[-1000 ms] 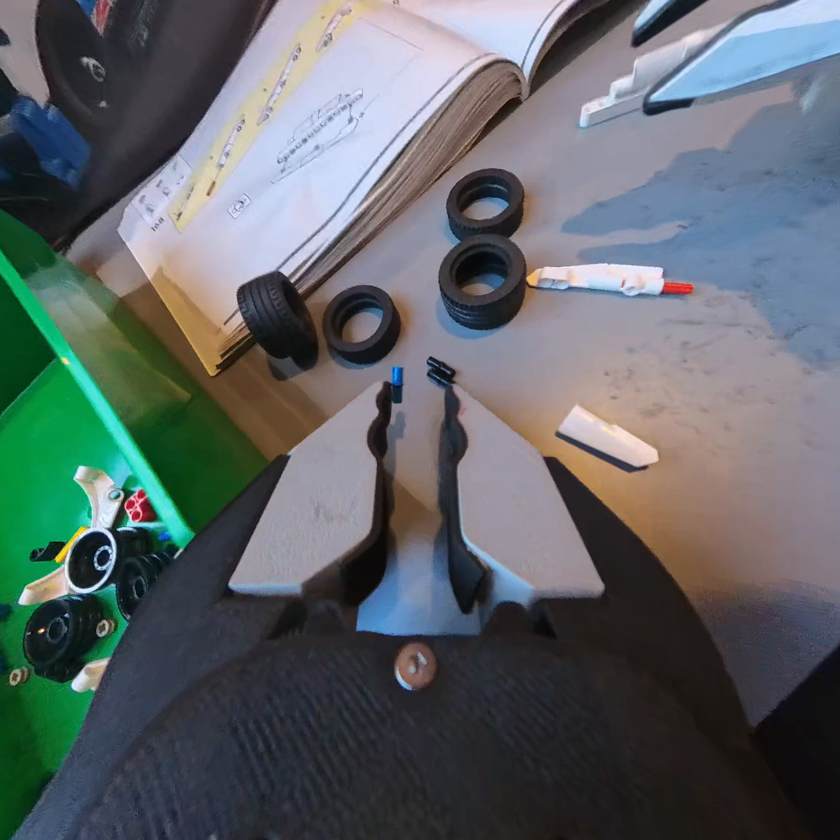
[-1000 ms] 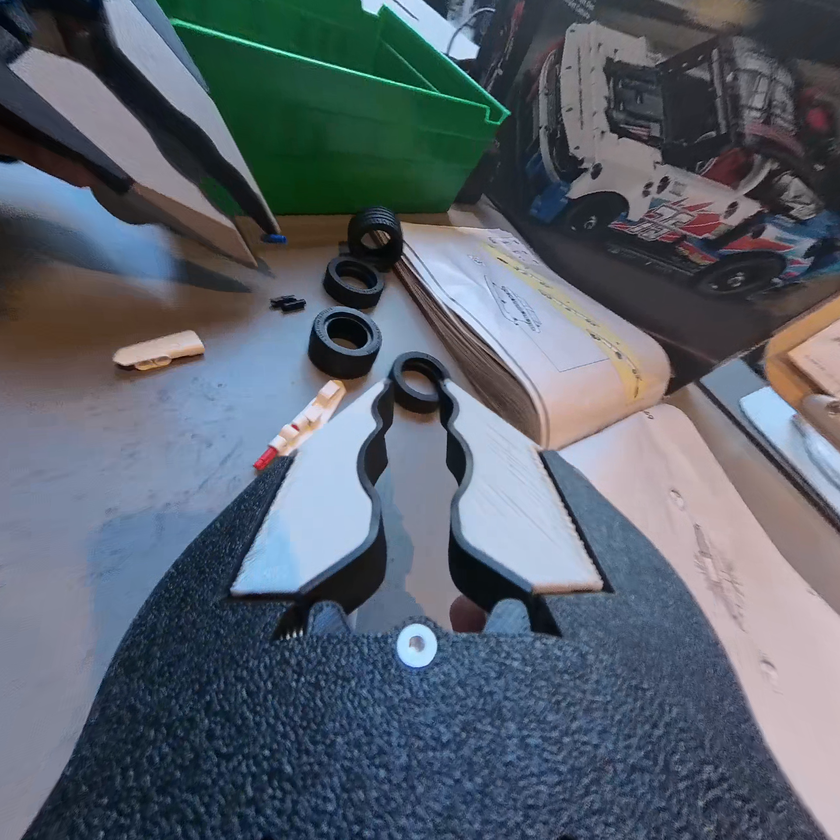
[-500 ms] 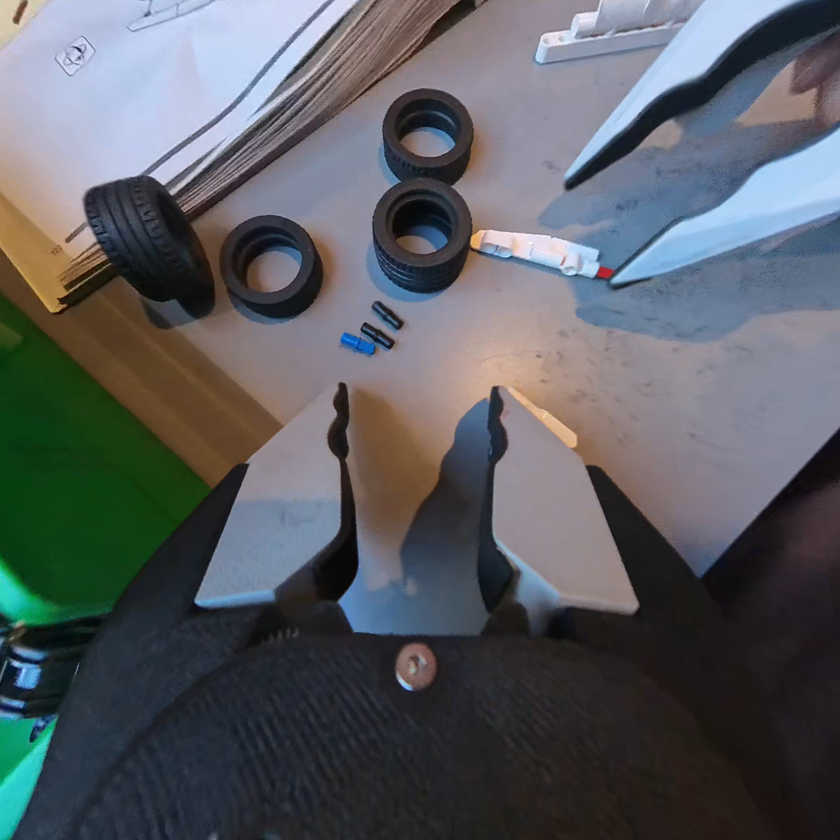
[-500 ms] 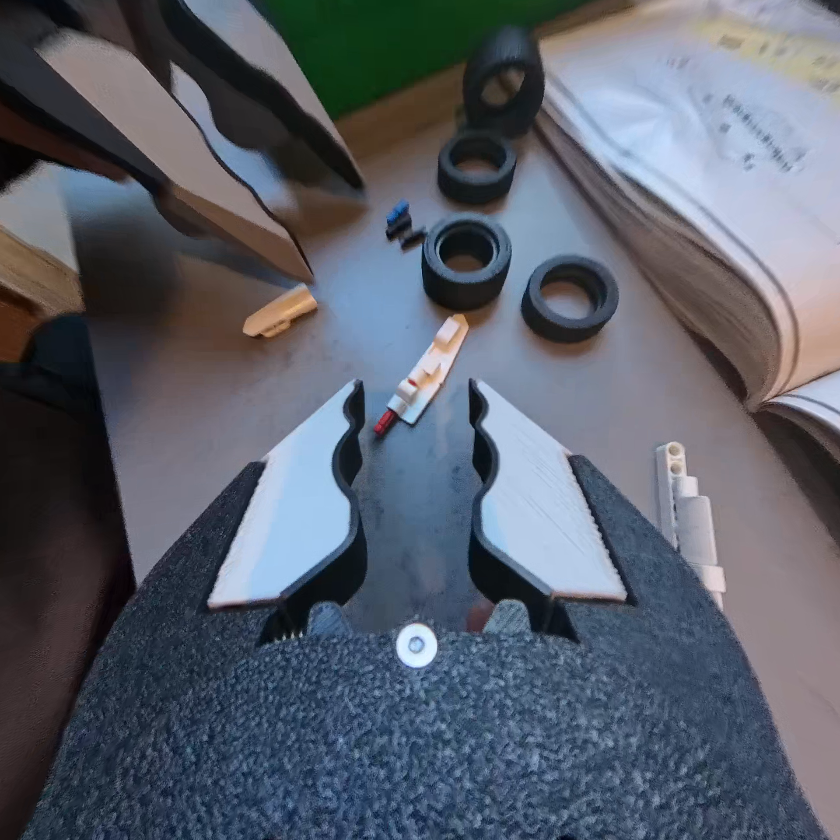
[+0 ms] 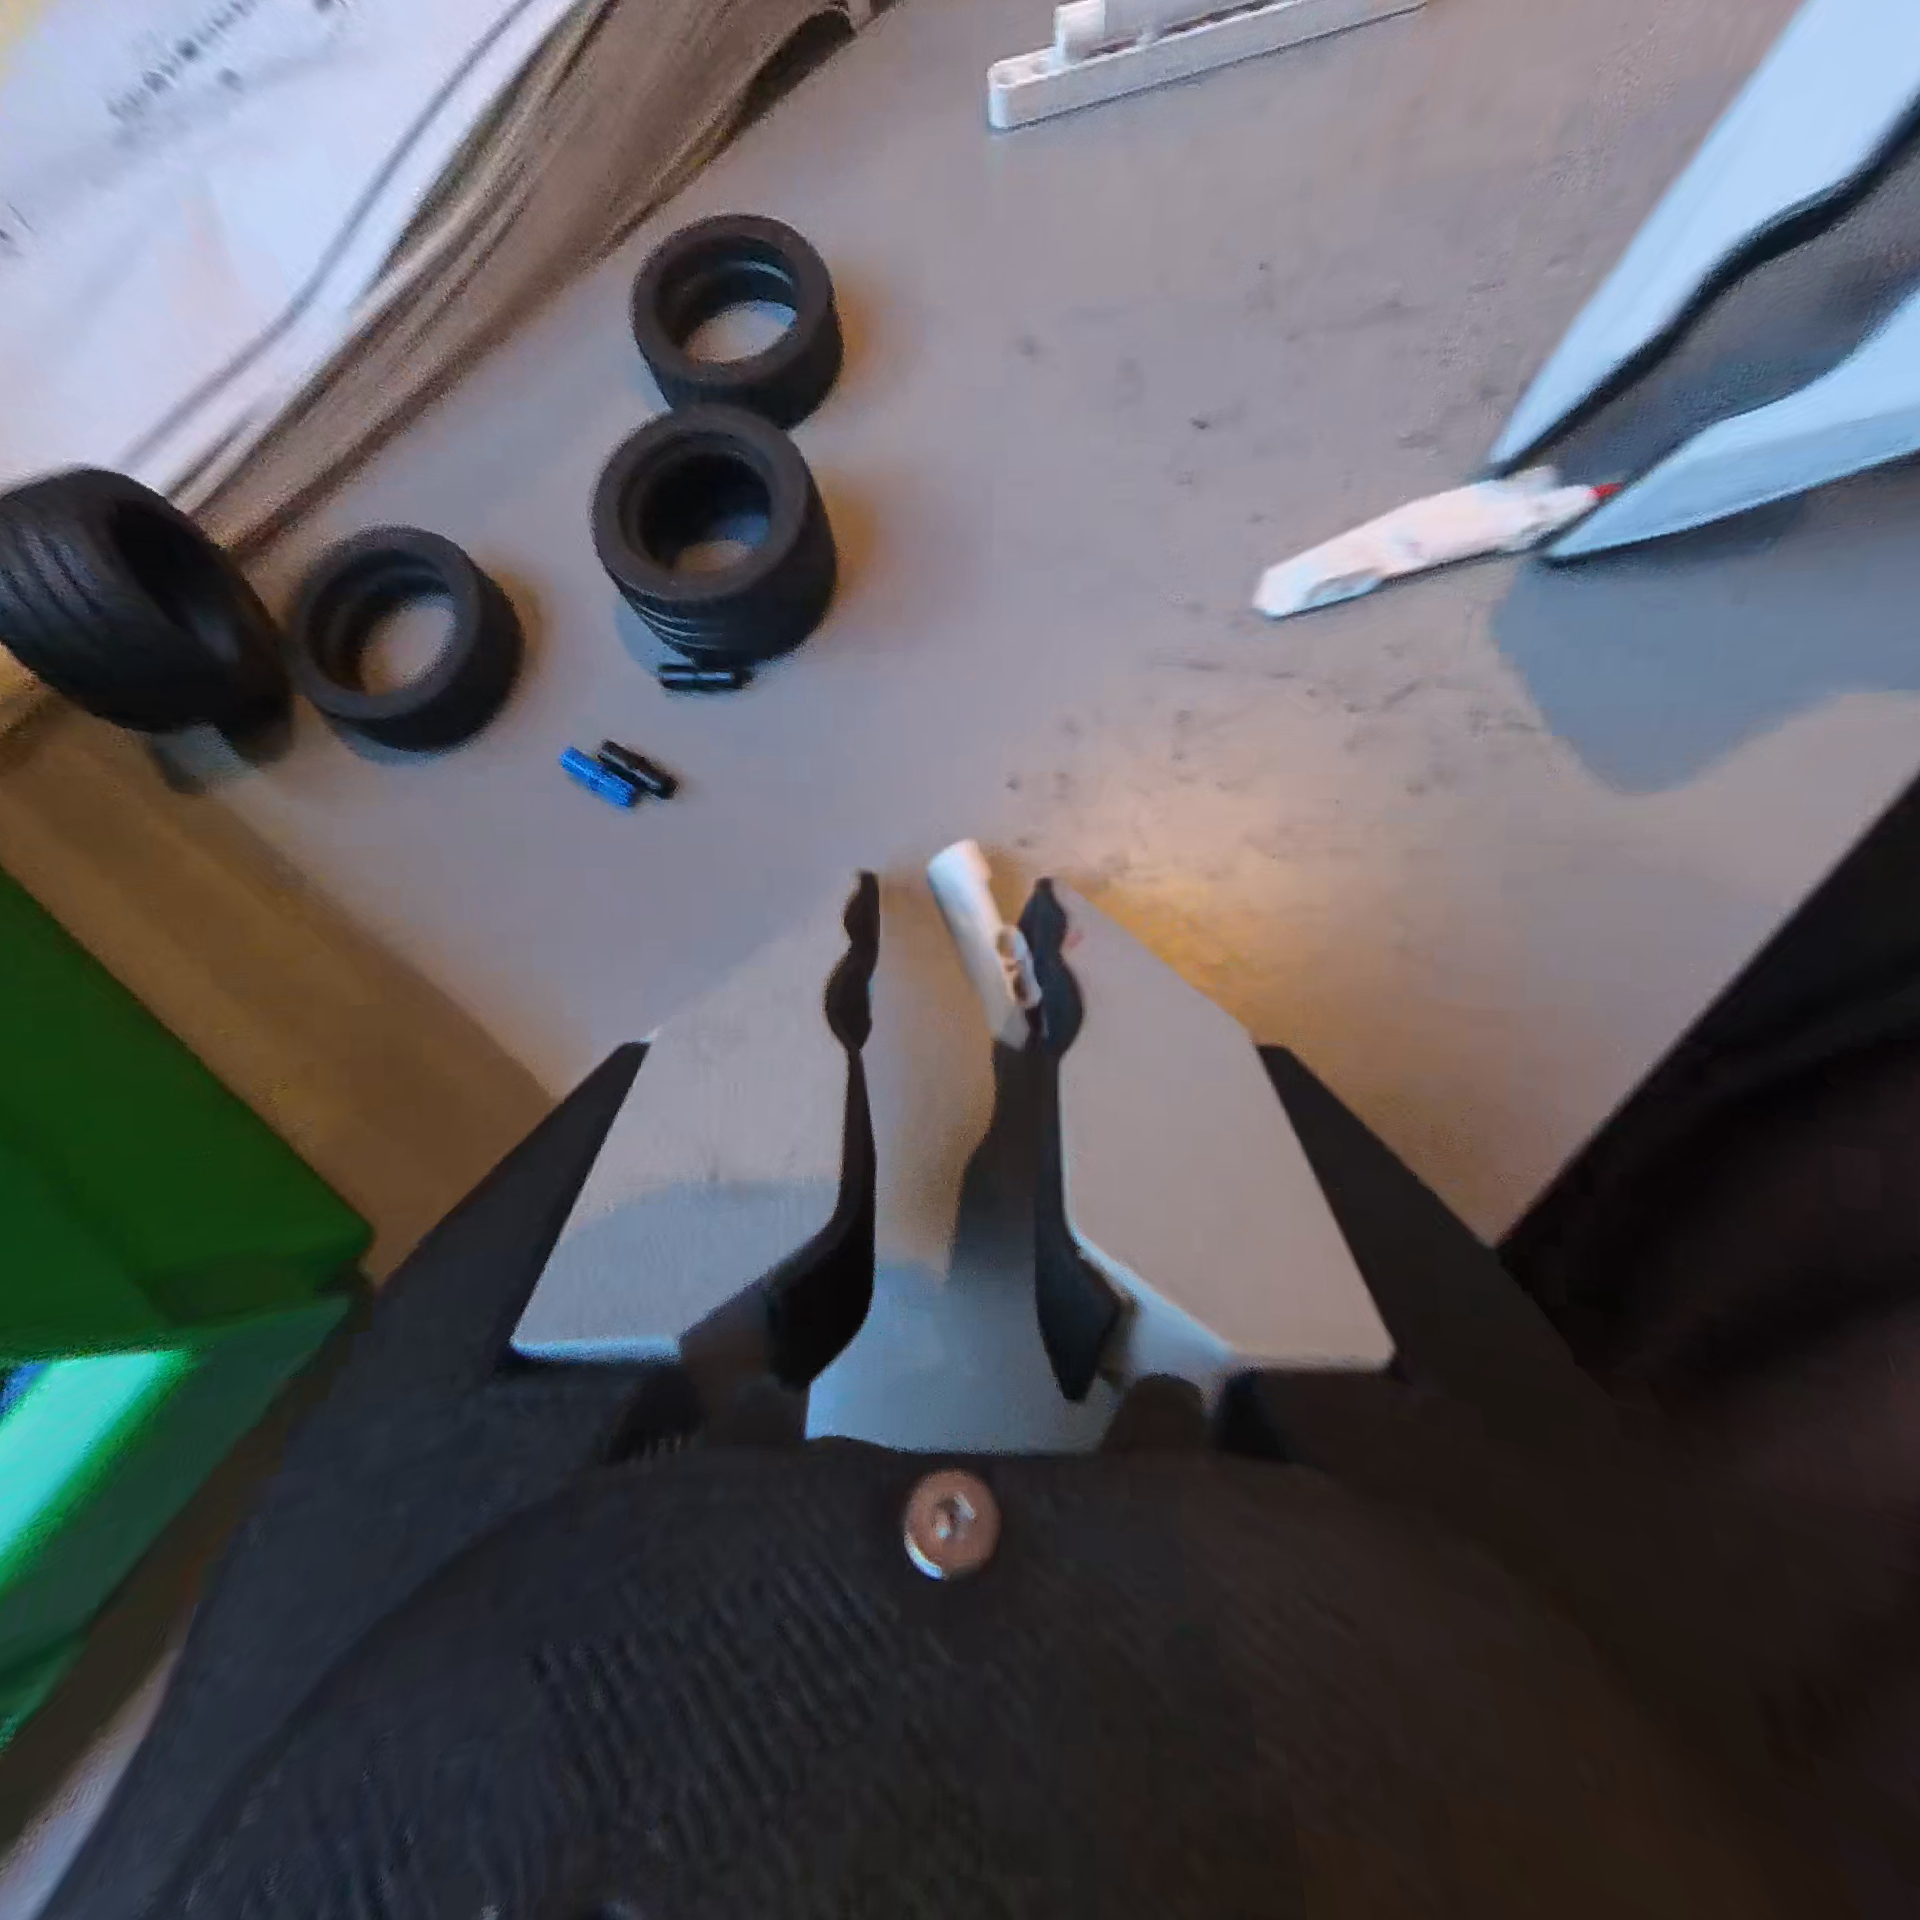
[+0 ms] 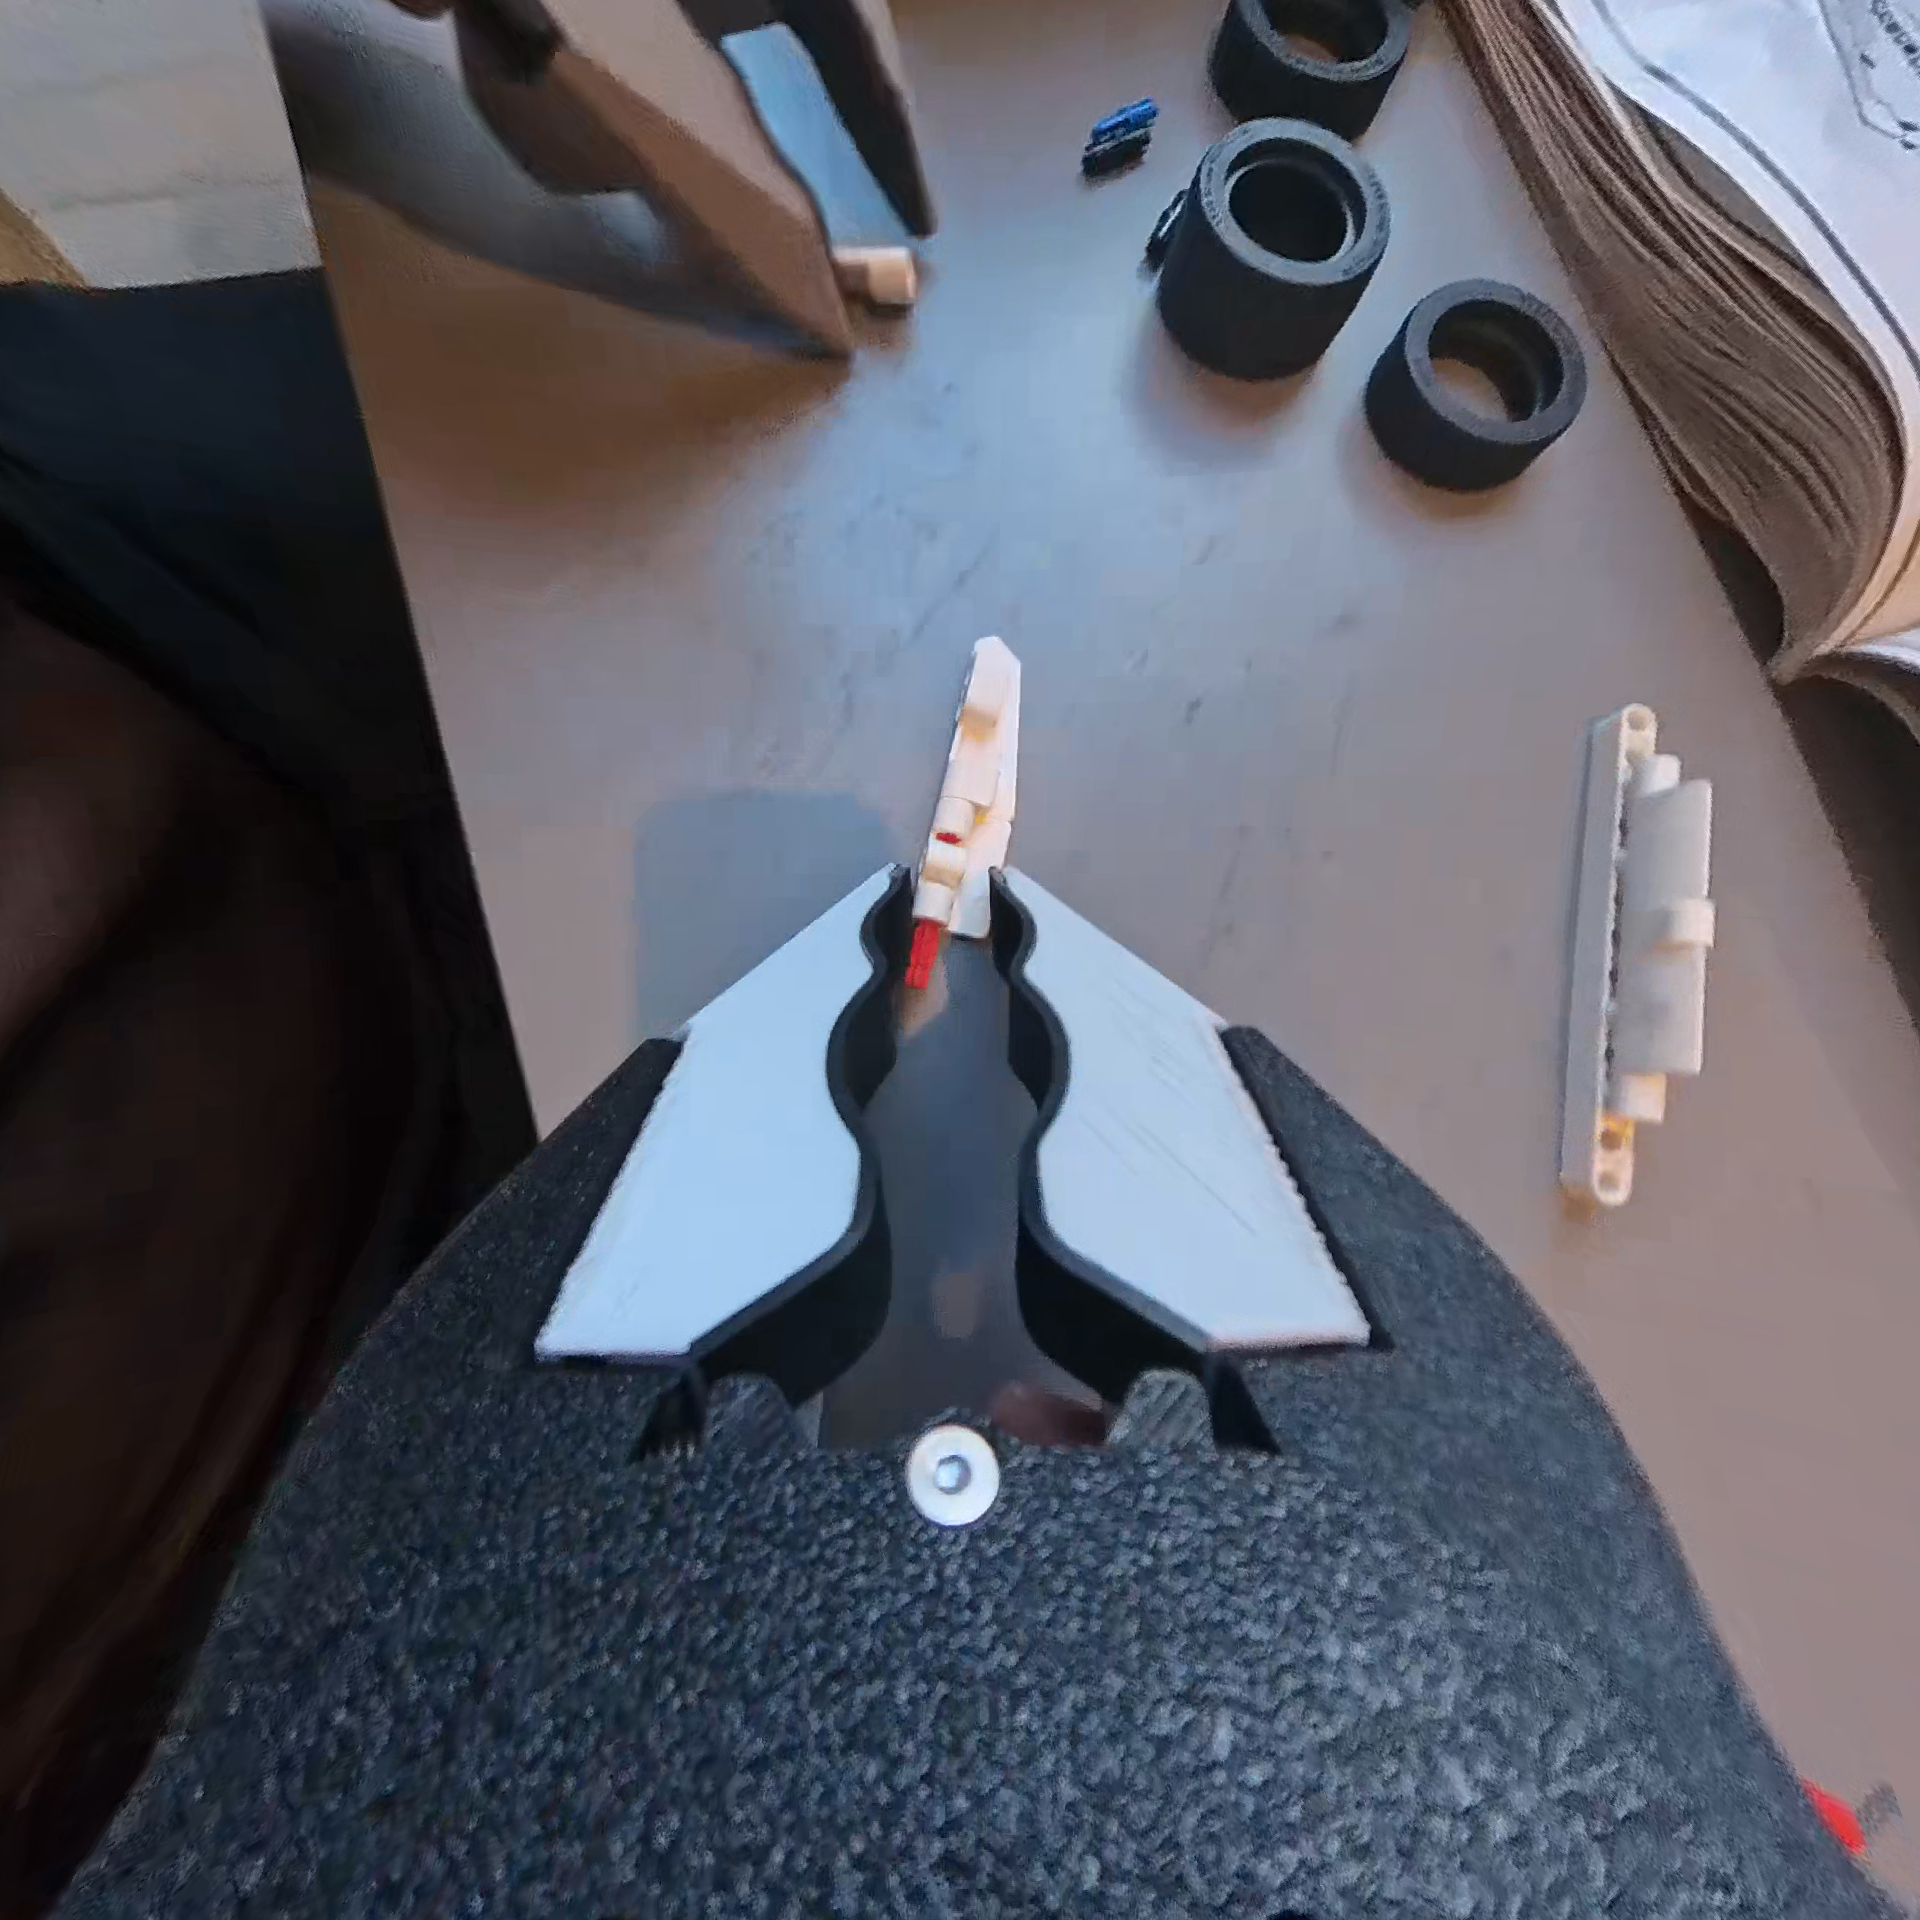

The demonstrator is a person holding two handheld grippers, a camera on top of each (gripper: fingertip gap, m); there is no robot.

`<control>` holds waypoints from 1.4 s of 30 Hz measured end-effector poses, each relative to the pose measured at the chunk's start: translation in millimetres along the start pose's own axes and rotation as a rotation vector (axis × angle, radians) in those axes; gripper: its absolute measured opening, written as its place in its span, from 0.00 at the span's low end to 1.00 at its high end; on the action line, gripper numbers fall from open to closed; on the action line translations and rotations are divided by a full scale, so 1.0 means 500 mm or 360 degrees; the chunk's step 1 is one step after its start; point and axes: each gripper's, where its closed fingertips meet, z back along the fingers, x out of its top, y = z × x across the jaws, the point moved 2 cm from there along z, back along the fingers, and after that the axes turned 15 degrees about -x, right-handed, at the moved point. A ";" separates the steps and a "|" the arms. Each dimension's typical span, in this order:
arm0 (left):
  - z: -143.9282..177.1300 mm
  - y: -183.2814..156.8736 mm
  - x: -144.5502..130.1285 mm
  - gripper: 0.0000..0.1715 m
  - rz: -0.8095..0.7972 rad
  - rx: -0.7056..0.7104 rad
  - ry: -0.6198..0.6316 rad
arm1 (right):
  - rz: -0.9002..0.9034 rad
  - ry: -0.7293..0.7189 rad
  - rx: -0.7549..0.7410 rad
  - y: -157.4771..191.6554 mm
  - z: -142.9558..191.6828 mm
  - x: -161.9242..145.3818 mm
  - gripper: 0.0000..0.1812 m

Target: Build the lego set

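Smooth white pieces, ribbed black tyres [image 5: 714, 537] on a scuffed grey desk [image 5: 1195, 343].
Right gripper [image 6: 943, 883] fingers clamp the red-tipped white piece [image 6: 977, 790]; the left gripper [image 5: 951, 894] is parted around a white sliver [image 5: 977, 925]; only the right view shows the long beam [image 6: 1631, 935] whole.

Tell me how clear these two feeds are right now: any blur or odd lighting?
Left wrist view: smeared by motion, worst at the tires and booklet; a warm light patch lies on the table ahead of the left tool. Right wrist view: sharper, the white piece at the right tool reads clearly; the far tool is blurred; wide-angle bending at the edges.
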 end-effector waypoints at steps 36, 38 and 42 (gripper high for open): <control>-0.131 -0.148 0.110 0.03 -0.0869 -0.0951 0.0111 | -0.0097 -0.0023 0.0102 0.004 0.024 -0.026 0.04; -0.130 -0.146 0.110 0.03 -0.0848 -0.0972 0.0105 | -0.0113 -0.0024 0.0131 0.003 0.022 -0.026 0.04; -0.118 -0.135 0.105 0.11 -0.0933 -0.0840 0.0188 | -0.0059 -0.0053 0.0105 0.000 0.024 -0.024 0.10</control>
